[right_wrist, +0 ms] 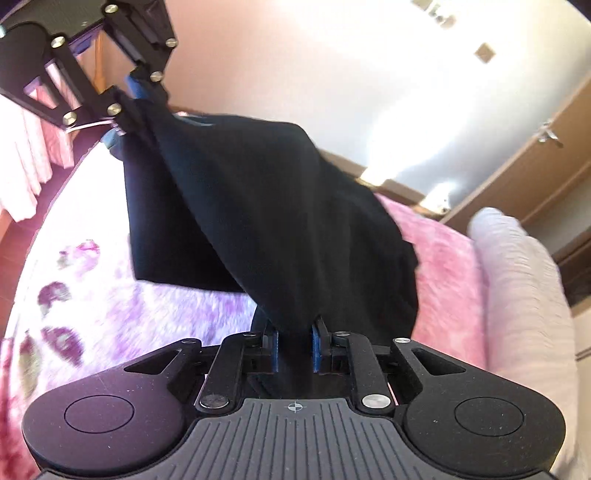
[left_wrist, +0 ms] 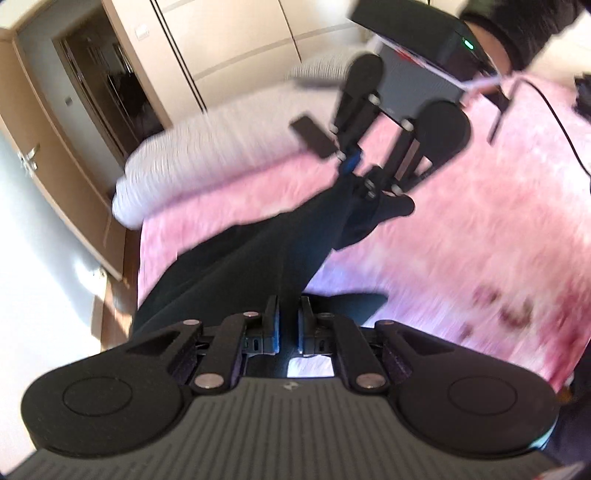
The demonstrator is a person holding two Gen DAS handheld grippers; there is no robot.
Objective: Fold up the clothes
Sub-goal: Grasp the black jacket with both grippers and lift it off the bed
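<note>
A black garment (left_wrist: 258, 258) hangs stretched between both grippers above a pink fluffy bedspread (left_wrist: 480, 229). My left gripper (left_wrist: 289, 314) is shut on one end of the cloth, which runs up from its blue pads. At the far end of the cloth in this view is the right gripper (left_wrist: 360, 177), which pinches the other end. In the right wrist view the black garment (right_wrist: 280, 206) drapes in a wide fold from my right gripper (right_wrist: 294, 336), shut on it, up to the left gripper (right_wrist: 138, 94) at the top left. A lower flap hangs toward the bedspread.
A white pillow or rolled cover (left_wrist: 207, 147) lies along the bed's head, and a dark phone-like slab (left_wrist: 312, 136) rests near it. Wooden wardrobe doors (left_wrist: 229, 44) and a door (left_wrist: 33, 147) stand beyond. A person's dark sleeve (left_wrist: 524, 29) holds the right gripper.
</note>
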